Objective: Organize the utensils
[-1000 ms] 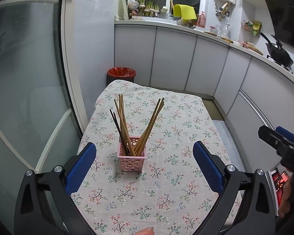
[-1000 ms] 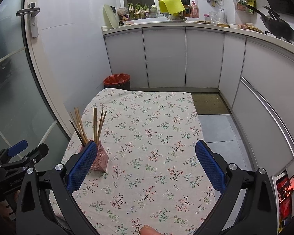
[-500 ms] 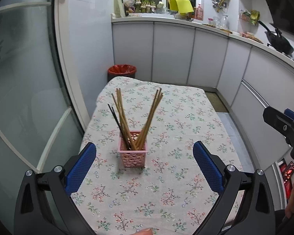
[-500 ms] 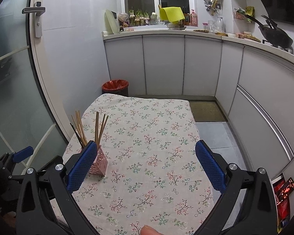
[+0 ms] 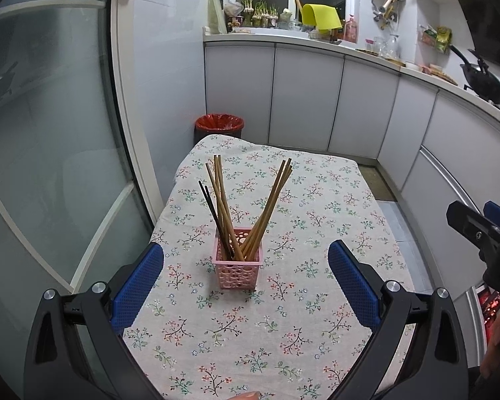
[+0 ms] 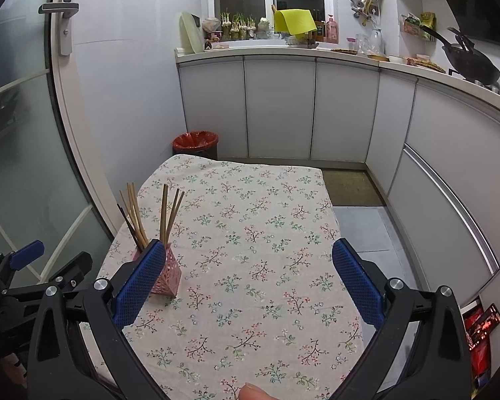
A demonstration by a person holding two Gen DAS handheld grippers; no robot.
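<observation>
The chopsticks stood bundled in the pink basket, which sat on the left half of the flowered cloth, near that edge. They leaned out in two fans, left and right, their tips well apart, since the basket was wider than the bundle and nothing kept them upright. One dark pair stood among the wooden ones. No loose utensil showed on the cloth, so the sorting looked finished, or nearly so. The left gripper faced the basket from the near side with its fingers spread wide, empty, touching nothing. The right gripper hung over the bare middle of the cloth, equally wide and empty, the basket just behind its left finger.
</observation>
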